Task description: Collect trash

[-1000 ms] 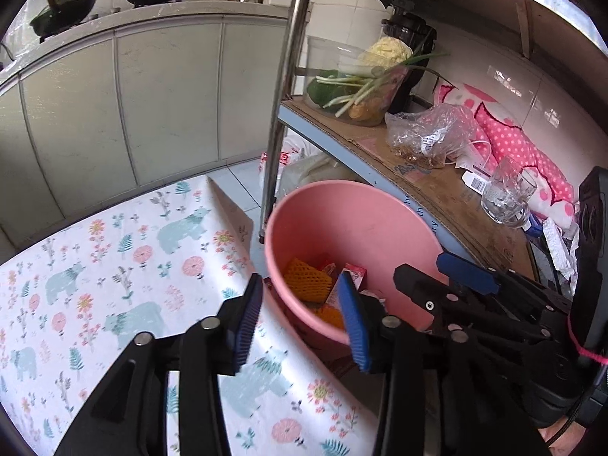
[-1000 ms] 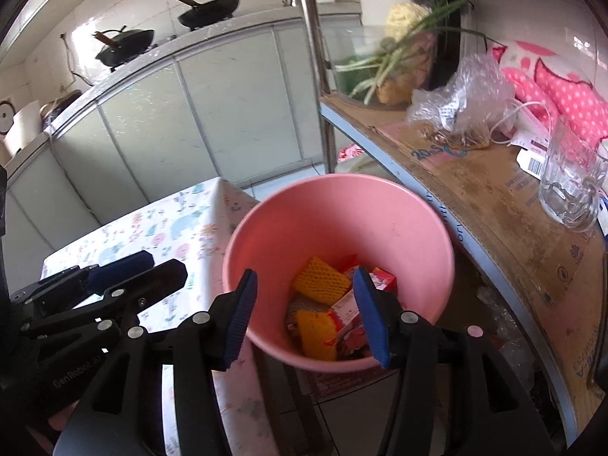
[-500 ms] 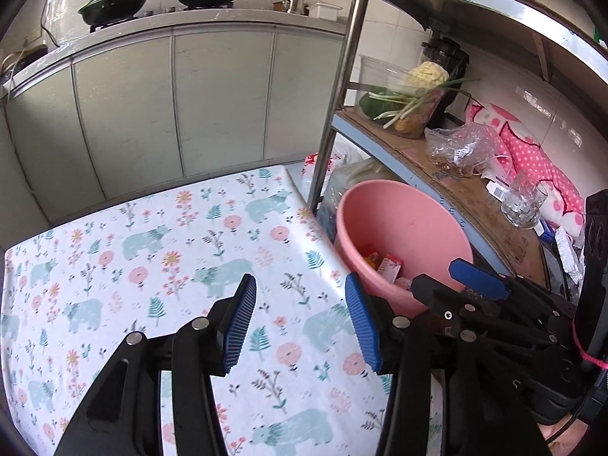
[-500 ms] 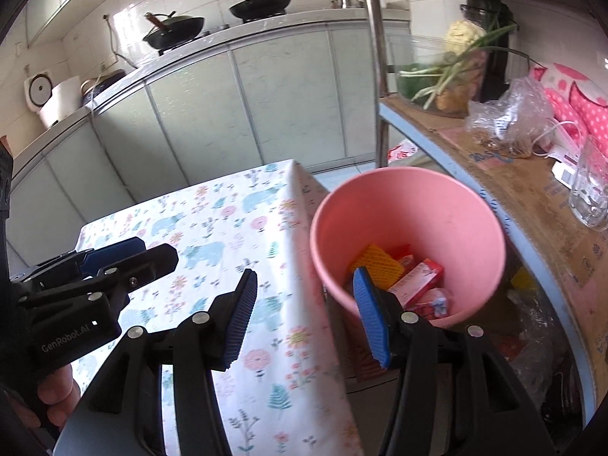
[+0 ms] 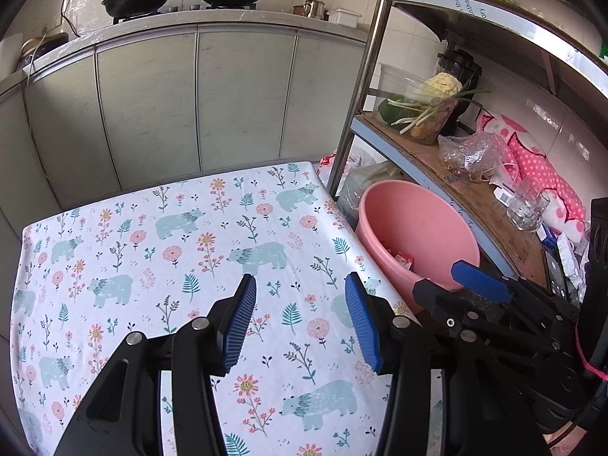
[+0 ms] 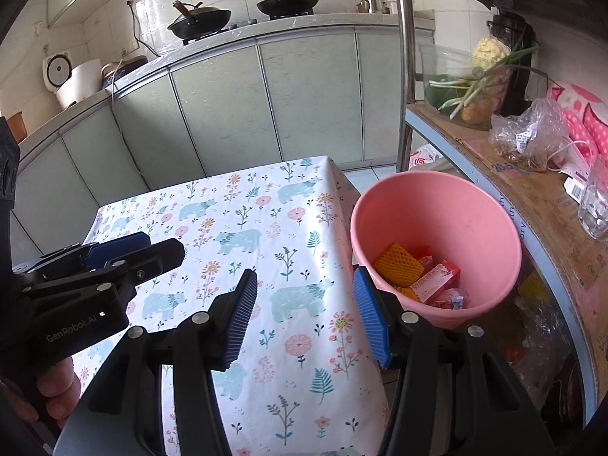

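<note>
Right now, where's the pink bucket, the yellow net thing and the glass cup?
pink bucket (image 6: pixel 490 205), right wrist view, inner back wall.
yellow net thing (image 6: pixel 399 260), right wrist view, its top face.
glass cup (image 5: pixel 526 207), left wrist view, its side.

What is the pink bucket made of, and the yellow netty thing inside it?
The pink bucket looks like plastic: smooth, one colour, with a dull sheen. The yellow net is probably soft foam mesh, going by its puffy diamond pattern.

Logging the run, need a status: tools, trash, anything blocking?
Left tool and right tool open, empty, over the tablecloth. Trash in pink bin beside table. Nothing blocking.
</note>
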{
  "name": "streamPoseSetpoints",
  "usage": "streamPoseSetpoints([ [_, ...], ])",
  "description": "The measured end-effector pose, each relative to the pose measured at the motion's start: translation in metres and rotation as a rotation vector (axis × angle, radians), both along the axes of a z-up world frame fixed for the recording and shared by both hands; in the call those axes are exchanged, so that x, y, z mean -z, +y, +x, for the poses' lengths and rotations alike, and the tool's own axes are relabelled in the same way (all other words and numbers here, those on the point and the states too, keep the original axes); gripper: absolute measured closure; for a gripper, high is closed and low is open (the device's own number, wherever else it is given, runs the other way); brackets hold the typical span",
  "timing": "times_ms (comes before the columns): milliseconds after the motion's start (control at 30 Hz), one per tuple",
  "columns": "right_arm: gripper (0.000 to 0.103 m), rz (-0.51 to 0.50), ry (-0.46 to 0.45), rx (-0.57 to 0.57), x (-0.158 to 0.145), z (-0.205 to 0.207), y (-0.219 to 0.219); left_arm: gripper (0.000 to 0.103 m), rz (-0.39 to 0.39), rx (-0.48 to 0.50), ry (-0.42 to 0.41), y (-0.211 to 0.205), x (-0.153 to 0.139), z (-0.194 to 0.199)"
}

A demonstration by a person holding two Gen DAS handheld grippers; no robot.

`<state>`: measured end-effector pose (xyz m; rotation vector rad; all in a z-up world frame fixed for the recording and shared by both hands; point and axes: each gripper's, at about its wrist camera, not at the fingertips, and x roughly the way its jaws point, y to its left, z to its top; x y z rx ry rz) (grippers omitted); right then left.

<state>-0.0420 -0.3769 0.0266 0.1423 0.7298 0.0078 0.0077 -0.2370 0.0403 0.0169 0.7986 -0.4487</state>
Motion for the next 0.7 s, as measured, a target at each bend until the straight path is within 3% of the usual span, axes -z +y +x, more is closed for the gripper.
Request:
streamPoseSetpoints([
  [133, 0.049, -0.014, -0.010, -0.001, -0.003, -0.004, 0.005, 0.055, -0.003, -0.006, -0.008, 0.005, -0.002, -0.005],
  [500, 0.049, -0.053, -0.044, 0.007, -0.015, -0.015, 0.010, 0.055, -0.005, -0.022, -0.156, 0.009, -0.027, -0.023],
  [700, 0.049, -0.056, -0.037, 0.009, -0.014, -0.014, 0.010, 0.055, -0.019, -0.016, -0.190, 0.010, -0.035, -0.027],
])
